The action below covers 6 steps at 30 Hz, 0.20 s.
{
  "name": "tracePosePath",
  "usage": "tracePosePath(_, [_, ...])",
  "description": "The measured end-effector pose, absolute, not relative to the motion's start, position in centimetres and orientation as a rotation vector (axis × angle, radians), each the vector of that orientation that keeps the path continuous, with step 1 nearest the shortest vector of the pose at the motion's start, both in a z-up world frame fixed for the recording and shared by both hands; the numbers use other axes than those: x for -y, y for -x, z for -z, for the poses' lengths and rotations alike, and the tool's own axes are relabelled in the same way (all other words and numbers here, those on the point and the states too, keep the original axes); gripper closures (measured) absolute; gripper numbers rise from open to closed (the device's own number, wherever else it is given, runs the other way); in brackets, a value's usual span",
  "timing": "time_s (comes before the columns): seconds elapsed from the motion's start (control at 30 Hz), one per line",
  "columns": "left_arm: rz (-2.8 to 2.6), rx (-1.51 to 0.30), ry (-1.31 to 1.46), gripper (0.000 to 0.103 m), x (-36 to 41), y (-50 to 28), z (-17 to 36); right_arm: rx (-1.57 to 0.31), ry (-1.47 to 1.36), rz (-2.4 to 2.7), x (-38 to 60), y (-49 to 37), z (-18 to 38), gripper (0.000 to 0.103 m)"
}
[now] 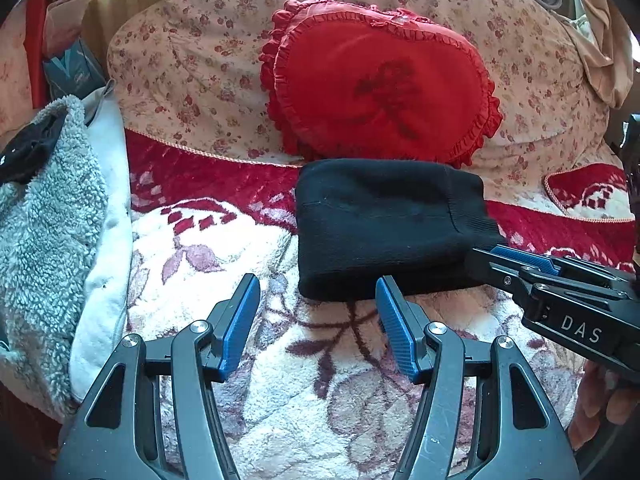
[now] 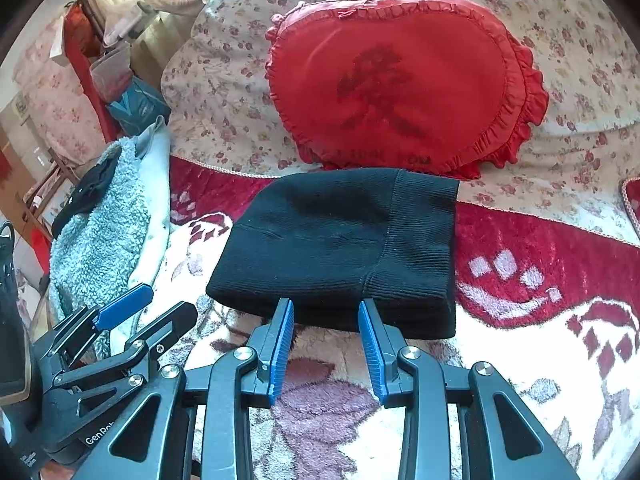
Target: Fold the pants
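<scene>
The black pants [image 1: 376,228] lie folded into a thick rectangle on the floral blanket [image 1: 320,392], ribbed waistband to the right. In the right wrist view the pants [image 2: 336,248] fill the centre. My left gripper [image 1: 316,294] stands open just in front of their near-left corner, with nothing pressed between its blue pads. My right gripper [image 2: 326,308] is open too, its tips at the folded near edge with the pads apart. From the left wrist view the right gripper [image 1: 492,258] reaches the pants' near-right corner. The left gripper [image 2: 148,304] shows at the lower left of the right wrist view.
A red heart-shaped cushion [image 1: 380,88] leans on a floral quilt [image 1: 192,80] just behind the pants. A grey fleece garment [image 1: 44,216] with white cloth lies at the left. A hand [image 1: 600,404] holds the right gripper. Furniture and bags [image 2: 120,80] stand at the far left.
</scene>
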State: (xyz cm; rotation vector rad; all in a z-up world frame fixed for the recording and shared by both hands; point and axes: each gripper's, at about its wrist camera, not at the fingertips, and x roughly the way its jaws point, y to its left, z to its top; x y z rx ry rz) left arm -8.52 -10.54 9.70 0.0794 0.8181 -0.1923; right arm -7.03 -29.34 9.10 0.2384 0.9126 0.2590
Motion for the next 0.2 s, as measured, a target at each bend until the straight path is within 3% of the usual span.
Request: tracePosePath(0.2, [0.197, -0.815, -0.081, 0.043, 10.67, 8.63, -9.8, -0.91, -0.237, -0.26, 29.43, 7.04, -9.08, 0.071])
